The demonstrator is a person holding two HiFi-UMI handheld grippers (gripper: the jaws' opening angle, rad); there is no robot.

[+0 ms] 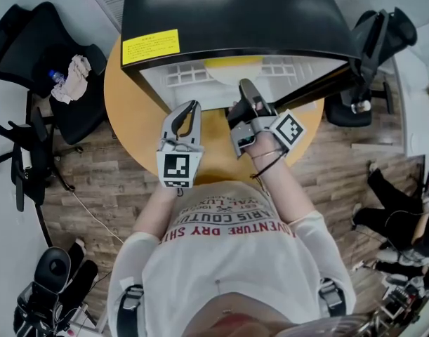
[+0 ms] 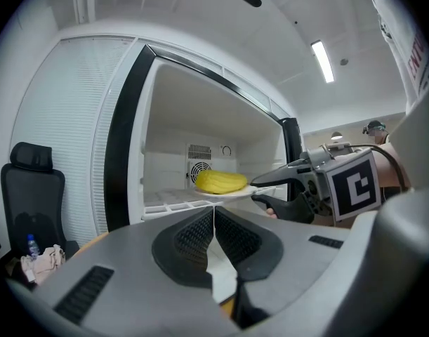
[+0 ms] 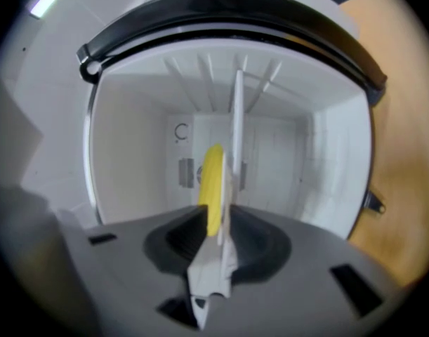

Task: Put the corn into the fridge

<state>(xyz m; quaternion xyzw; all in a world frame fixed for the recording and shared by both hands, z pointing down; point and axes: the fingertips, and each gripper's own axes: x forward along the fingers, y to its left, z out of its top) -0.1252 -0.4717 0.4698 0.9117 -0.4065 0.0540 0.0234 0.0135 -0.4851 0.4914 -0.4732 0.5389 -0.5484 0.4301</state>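
A yellow corn cob (image 2: 220, 182) lies on a small white plate (image 2: 236, 192). My right gripper (image 2: 262, 191) is shut on the plate's rim and holds it level inside the open fridge (image 2: 123, 153), just above the white shelf. In the right gripper view the plate (image 3: 229, 209) stands edge-on between the jaws with the corn (image 3: 213, 184) on its left. From the head view the corn (image 1: 232, 62) shows under the fridge's black top (image 1: 235, 12), with my right gripper (image 1: 246, 93) reaching in. My left gripper (image 1: 190, 109) hangs before the opening, shut and empty; its pads (image 2: 200, 234) touch.
The fridge stands on a round orange table (image 1: 126, 111). A black office chair (image 1: 67, 83) at the left carries a cloth and a water bottle (image 1: 56, 77). Another chair (image 1: 372, 41) stands at the right. Camera gear (image 1: 53, 279) lies on the wooden floor.
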